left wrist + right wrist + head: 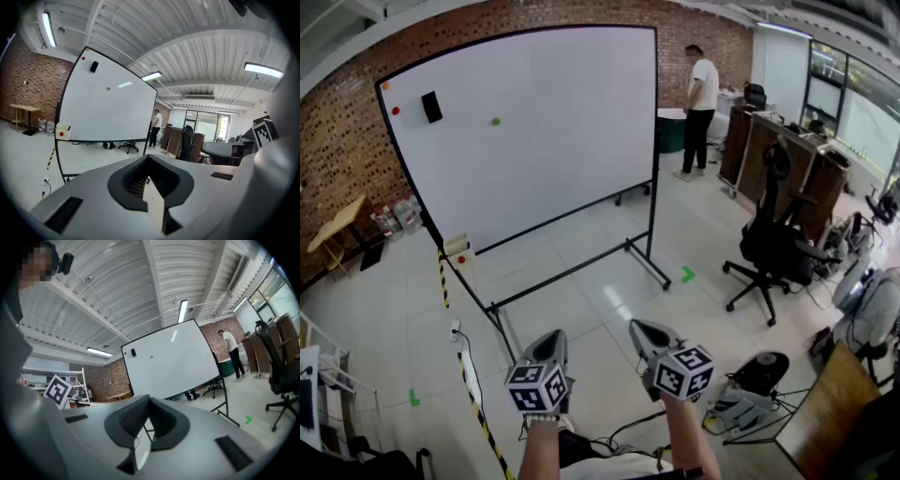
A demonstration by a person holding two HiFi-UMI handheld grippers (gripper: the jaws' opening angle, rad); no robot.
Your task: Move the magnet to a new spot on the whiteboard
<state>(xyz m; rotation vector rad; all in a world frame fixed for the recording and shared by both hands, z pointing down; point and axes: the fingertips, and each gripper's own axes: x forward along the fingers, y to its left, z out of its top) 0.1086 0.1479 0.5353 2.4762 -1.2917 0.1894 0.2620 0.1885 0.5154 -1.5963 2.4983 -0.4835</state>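
A small green magnet (496, 121) sticks to the upper middle of the rolling whiteboard (553, 131), well ahead of me. It also shows as a green dot, the magnet (108, 88) in the left gripper view and the magnet (151, 357) in the right gripper view. A red magnet (395, 111), an orange one (385, 85) and a black eraser (432, 107) sit near the board's top left corner. My left gripper (549, 345) and right gripper (645, 334) hang low over the floor, far from the board. Both are shut and hold nothing: left gripper (149, 159), right gripper (150, 400).
The board's stand legs (647, 267) spread over the tiled floor. Yellow-black tape (473, 398) and a cable run along the floor at left. A black office chair (773, 248), wooden desks (806, 159) and a standing person (701, 103) are at right.
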